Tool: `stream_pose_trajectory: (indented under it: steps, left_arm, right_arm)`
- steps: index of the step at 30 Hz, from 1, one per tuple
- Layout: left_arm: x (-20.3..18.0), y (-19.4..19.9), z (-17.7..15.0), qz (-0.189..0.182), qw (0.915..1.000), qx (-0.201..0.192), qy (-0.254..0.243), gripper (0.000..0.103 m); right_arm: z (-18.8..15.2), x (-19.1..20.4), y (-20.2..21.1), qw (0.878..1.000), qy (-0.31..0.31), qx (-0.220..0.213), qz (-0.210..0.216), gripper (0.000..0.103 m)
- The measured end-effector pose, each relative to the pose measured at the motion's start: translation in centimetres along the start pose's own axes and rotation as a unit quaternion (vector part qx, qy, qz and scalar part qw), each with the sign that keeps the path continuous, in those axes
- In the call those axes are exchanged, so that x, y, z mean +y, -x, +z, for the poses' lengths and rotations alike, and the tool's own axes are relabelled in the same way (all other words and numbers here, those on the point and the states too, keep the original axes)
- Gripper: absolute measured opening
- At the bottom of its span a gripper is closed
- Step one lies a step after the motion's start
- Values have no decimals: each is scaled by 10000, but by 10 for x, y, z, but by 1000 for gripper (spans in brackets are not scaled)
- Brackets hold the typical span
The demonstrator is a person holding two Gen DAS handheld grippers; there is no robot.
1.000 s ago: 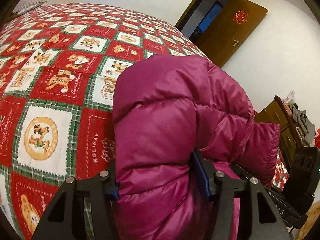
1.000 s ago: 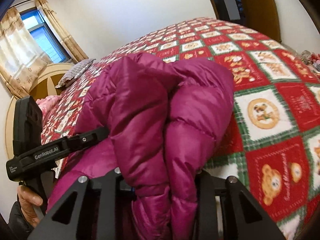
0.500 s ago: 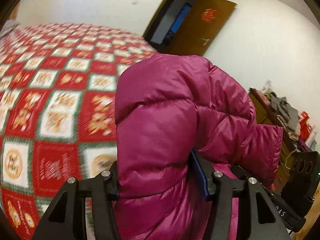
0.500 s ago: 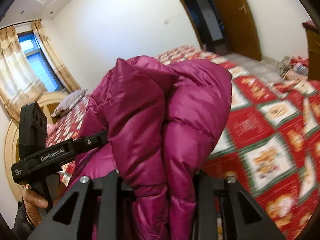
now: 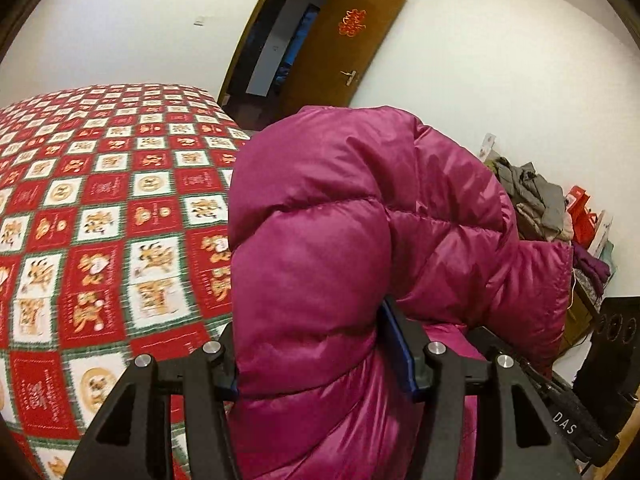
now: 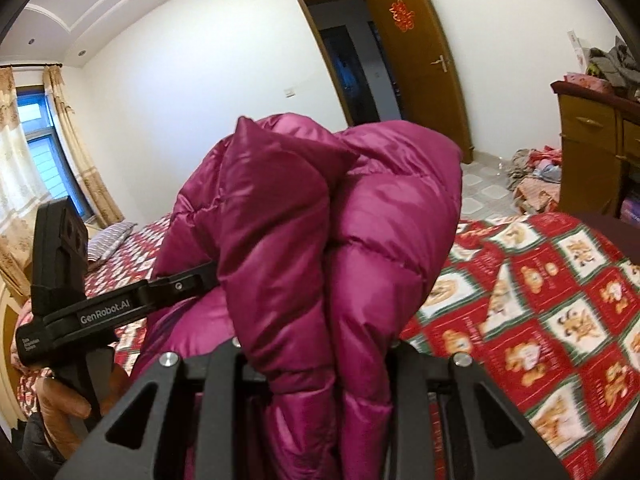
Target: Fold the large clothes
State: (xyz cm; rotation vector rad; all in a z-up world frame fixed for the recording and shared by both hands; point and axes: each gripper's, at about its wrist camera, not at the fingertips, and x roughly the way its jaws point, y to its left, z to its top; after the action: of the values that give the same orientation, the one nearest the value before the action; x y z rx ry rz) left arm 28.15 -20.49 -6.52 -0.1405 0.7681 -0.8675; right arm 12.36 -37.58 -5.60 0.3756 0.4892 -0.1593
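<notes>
Left wrist view: the left tongs [image 5: 320, 364] clamp a thick bunch of the jacket [image 5: 360, 216], a shiny magenta puffer with quilted seams. The padding bulges up and over both fingers [image 5: 400, 356] and hides what lies straight ahead. The jacket hangs in the air, clear of the bed [image 5: 100, 220], whose red, white and green patchwork cover lies flat and bare to the left. The bed's far edge ends short of the open door [image 5: 344, 52]. At the right, a heap of clothes [image 5: 536, 204] sits on furniture near the wall.

Right wrist view: the right tongs [image 6: 316, 356] pinch a narrower fold of the jacket [image 6: 352, 216], which rises in two puffy lobes above the fingers. The left tongs [image 6: 176, 286] bite into the jacket from the left, held by a hand [image 6: 64, 400]. The bed [image 6: 540, 300] spreads below to the right, its corner near a wooden dresser [image 6: 588, 160]. Tiled floor lies open toward the door [image 6: 416, 52], with clothes [image 6: 536, 172] strewn by the dresser.
</notes>
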Motion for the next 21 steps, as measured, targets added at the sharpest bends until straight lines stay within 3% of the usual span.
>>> stream_pose_trajectory:
  steps: [11, 21]
  left_arm:
    - [-13, -58, 9, 343, 9990, 265, 141, 56]
    - [7, -115, 2, 924, 9932, 636, 319, 56]
  right_arm:
    - [15, -31, -40, 9987, 317, 233, -318, 30]
    - [3, -54, -89, 9967, 111, 802, -116, 29]
